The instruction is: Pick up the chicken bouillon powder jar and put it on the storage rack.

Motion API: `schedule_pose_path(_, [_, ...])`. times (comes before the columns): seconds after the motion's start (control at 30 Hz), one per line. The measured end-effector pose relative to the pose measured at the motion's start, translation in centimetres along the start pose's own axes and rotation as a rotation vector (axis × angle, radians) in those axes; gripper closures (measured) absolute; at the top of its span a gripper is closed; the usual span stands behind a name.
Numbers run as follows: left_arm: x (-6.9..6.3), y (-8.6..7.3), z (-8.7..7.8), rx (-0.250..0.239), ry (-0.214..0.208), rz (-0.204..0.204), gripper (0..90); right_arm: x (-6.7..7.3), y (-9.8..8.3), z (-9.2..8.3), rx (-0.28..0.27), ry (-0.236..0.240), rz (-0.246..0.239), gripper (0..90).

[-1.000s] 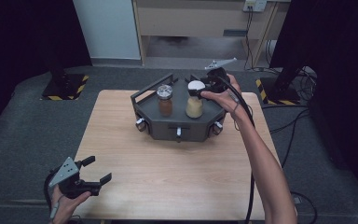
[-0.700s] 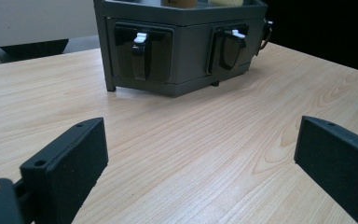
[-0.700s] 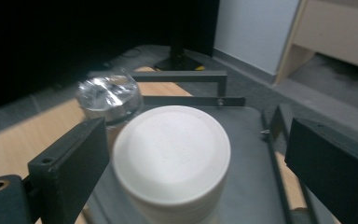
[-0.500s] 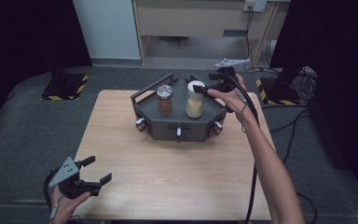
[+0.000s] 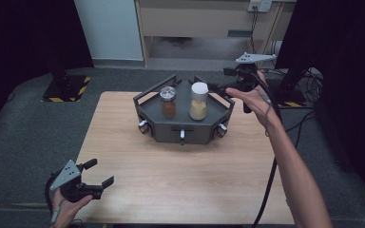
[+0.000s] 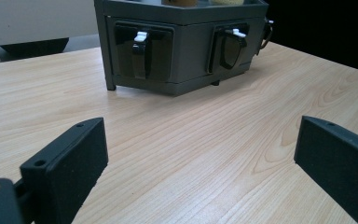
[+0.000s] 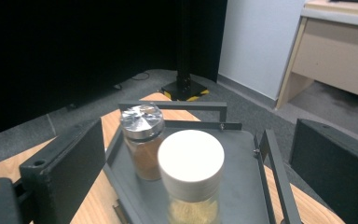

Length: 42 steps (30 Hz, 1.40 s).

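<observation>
While the right gripper (image 5: 218, 87) hovers just beside the right rear rim of the rack, its jaws stand spread wide with nothing between them, aimed at the jars from above and behind.

Item 1, white-lidded jar (image 5: 198, 101): pale yellow contents, upright on the right half of the dark grey hexagonal tray (image 5: 183, 127), nearest the right gripper. In the right gripper view the jar (image 7: 191, 172) stands centred between the jaws, low in the frame.

Item 2, metal-capped jar (image 5: 168, 101): brown contents, upright, just beside item 1 on its left, seemingly not touching.

Item 3, left gripper (image 5: 95, 175): jaws spread, empty, held low near the front left corner of the wooden table (image 5: 180, 175), well apart from the tray.

Handling note, as a judgement: the step in hand looks like a reach for the white-lidded jar. The jaws should come down level, one on each side of the glass body below the lid, and close square so the jar does not tilt into its neighbour.

Edges and room: raised rail bars (image 7: 275, 179) line the tray's rear sides, so the approach should clear them from above. The gap to the metal-capped jar is narrow; the jar's right side is open. Bare tabletop lies in front of the tray.
</observation>
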State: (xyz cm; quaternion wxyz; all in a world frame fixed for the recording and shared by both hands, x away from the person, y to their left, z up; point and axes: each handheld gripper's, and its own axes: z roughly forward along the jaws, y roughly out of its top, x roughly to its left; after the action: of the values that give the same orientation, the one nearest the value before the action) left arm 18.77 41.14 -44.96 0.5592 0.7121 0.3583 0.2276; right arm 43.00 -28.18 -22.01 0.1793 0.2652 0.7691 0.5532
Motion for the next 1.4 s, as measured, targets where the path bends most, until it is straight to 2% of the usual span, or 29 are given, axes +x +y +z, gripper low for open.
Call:
schedule_pose_path(0.27, [-0.1,0.0,0.0,0.0,0.003,0.003,1.4,1.3,-0.6,-3.1,-0.017,0.012,-0.037,2.6])
schedule_pose_path(0.43, [-0.1,0.0,0.0,-0.001,0.0,0.004,1.4,2.2,-2.1,-4.9,-0.027,0.034,-0.065,2.5])
schedule_pose_path(0.53, [-0.1,0.1,0.0,0.002,-0.002,0.008,1.4,2.4,-3.2,-5.9,-0.033,0.066,-0.069,2.8])
schedule_pose_path(0.73, [-0.1,0.1,0.0,0.003,-0.001,0.007,1.4,3.4,-4.8,-7.7,-0.05,0.09,-0.08,2.6])
schedule_pose_path(0.8, [-0.1,0.1,0.0,0.004,-0.001,0.007,1.4,4.1,-5.3,-8.3,-0.061,0.077,-0.098,2.6])
schedule_pose_path(0.9, [-0.1,0.1,0.0,0.003,0.0,0.008,1.4,4.6,-6.2,-9.1,-0.082,0.081,-0.093,2.4])
schedule_pose_path(1.13, [-0.1,0.0,0.0,0.0,0.001,0.005,1.4,6.0,-8.2,-10.7,-0.11,0.047,-0.1,1.7])
schedule_pose_path(1.23, [-0.1,0.0,0.0,0.0,0.001,0.004,1.4,7.2,-9.1,-11.5,-0.107,-0.008,-0.138,1.7])
schedule_pose_path(1.3, [-0.1,0.0,0.0,-0.001,0.001,0.005,1.4,7.6,-9.7,-11.9,-0.11,-0.026,-0.138,1.7])
schedule_pose_path(1.4, [-0.1,0.0,0.0,0.0,0.002,0.005,1.3,8.9,-10.4,-12.6,-0.074,-0.09,-0.189,1.8])
